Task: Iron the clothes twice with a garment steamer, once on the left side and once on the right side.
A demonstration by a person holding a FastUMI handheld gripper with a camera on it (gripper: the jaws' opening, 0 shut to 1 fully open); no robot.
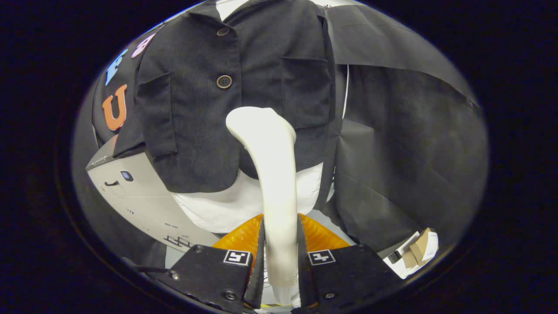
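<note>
Both fingers (260, 244) of the gripper (281, 246) clamp the garment steamer (272, 174) handle (upright); its head seemingly touches the dark jacket (205, 113) over a white shirt (226, 209).

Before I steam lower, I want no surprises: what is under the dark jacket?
A white garment shows below the dark jacket hem and at its collar; the rest is covered. The tool is shut on the steamer handle.
</note>
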